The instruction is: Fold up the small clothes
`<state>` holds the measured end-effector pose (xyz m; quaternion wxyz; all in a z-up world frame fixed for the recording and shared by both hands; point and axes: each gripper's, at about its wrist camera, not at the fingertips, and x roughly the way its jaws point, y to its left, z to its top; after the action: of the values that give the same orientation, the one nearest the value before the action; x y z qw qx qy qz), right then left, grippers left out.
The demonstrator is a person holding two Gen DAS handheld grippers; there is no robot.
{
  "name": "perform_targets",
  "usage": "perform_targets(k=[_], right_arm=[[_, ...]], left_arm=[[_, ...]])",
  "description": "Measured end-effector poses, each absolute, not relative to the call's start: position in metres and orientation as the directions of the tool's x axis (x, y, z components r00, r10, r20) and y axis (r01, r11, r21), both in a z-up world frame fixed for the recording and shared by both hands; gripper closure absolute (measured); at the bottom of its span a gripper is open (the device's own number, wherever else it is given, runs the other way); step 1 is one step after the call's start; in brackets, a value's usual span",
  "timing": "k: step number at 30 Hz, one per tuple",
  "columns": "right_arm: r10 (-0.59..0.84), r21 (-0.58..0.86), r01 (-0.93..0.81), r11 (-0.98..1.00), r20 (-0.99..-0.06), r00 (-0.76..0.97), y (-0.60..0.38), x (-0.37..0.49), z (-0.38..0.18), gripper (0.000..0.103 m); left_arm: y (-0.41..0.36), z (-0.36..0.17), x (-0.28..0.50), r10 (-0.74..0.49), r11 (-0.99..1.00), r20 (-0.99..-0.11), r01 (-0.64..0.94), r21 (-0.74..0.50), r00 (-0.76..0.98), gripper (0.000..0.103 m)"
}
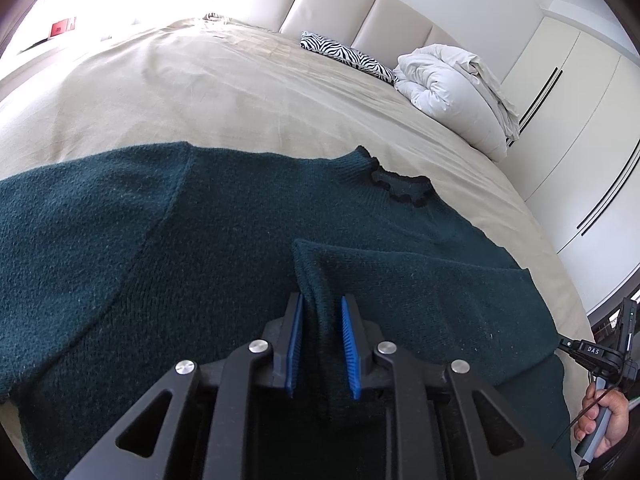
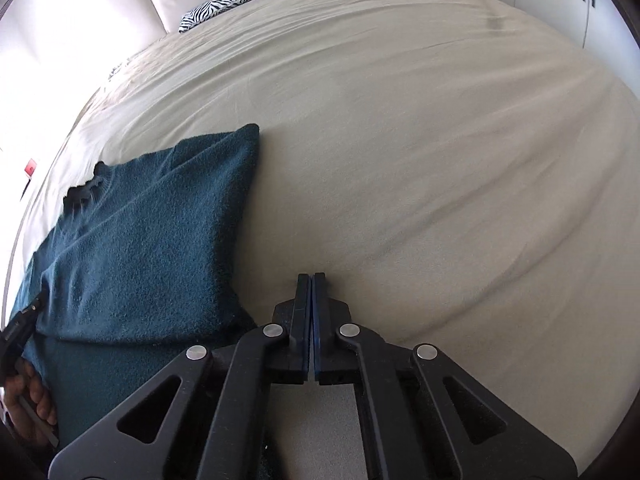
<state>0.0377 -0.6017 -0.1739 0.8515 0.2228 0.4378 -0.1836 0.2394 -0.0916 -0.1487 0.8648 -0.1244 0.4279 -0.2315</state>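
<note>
A dark teal knit sweater with a ruffled black collar lies flat on the beige bed sheet. Its right sleeve is folded over the body. My left gripper has a fold of that sleeve between its blue pads, with a gap still showing between the pads. In the right wrist view the sweater lies to the left. My right gripper is shut and empty over bare sheet, right of the sweater's edge.
A zebra-print pillow and a bundled white duvet lie by the padded headboard. White wardrobe doors stand to the right of the bed. The hand holding the other gripper shows at the right edge.
</note>
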Motion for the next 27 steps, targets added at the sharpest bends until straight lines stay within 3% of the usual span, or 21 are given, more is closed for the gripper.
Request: perform_targets(k=[4, 8, 9, 11, 12, 13, 15, 20, 27], right_arm=[[-0.229, 0.22, 0.552, 0.804, -0.743, 0.629, -0.594, 0.009, -0.135, 0.099], [-0.312, 0.113, 0.503, 0.857, -0.663, 0.681, -0.548, -0.01, -0.092, 0.093], [-0.318, 0.093, 0.484, 0.87, -0.644, 0.695, -0.533, -0.015, -0.083, 0.085], [-0.307, 0.078, 0.443, 0.893, -0.614, 0.727, -0.504, -0.022, -0.069, 0.055], [-0.295, 0.085, 0.427, 0.9, -0.602, 0.742, -0.486, -0.019, -0.06, 0.027], [-0.278, 0.099, 0.404, 0.909, -0.578, 0.767, -0.472, -0.023, -0.054, 0.02], [-0.233, 0.127, 0.35, 0.928, -0.535, 0.812, -0.439, -0.026, -0.046, 0.02], [-0.029, 0.284, 0.228, 0.932, -0.565, 0.824, -0.372, -0.026, -0.046, 0.02], [0.134, 0.367, 0.121, 0.922, -0.599, 0.789, -0.293, -0.025, -0.053, 0.02]], left_arm=[[-0.07, -0.132, 0.22, -0.503, 0.864, -0.68, 0.275, -0.422, 0.534, 0.06], [-0.01, -0.11, 0.184, -0.496, 0.856, -0.634, 0.212, -0.472, 0.593, 0.044], [0.013, -0.107, 0.176, -0.486, 0.853, -0.624, 0.178, -0.491, 0.612, 0.044], [0.062, -0.105, 0.161, -0.452, 0.846, -0.617, 0.091, -0.526, 0.644, 0.044], [0.09, -0.107, 0.155, -0.431, 0.837, -0.617, 0.037, -0.546, 0.658, 0.044], [0.119, -0.11, 0.148, -0.409, 0.822, -0.617, -0.022, -0.569, 0.672, 0.044], [0.177, -0.118, 0.136, -0.37, 0.769, -0.615, -0.142, -0.624, 0.697, 0.044], [0.293, -0.138, 0.103, -0.303, 0.537, -0.562, -0.35, -0.768, 0.769, 0.044], [0.342, -0.156, 0.095, -0.246, 0.311, -0.529, -0.451, -0.837, 0.812, 0.043]])
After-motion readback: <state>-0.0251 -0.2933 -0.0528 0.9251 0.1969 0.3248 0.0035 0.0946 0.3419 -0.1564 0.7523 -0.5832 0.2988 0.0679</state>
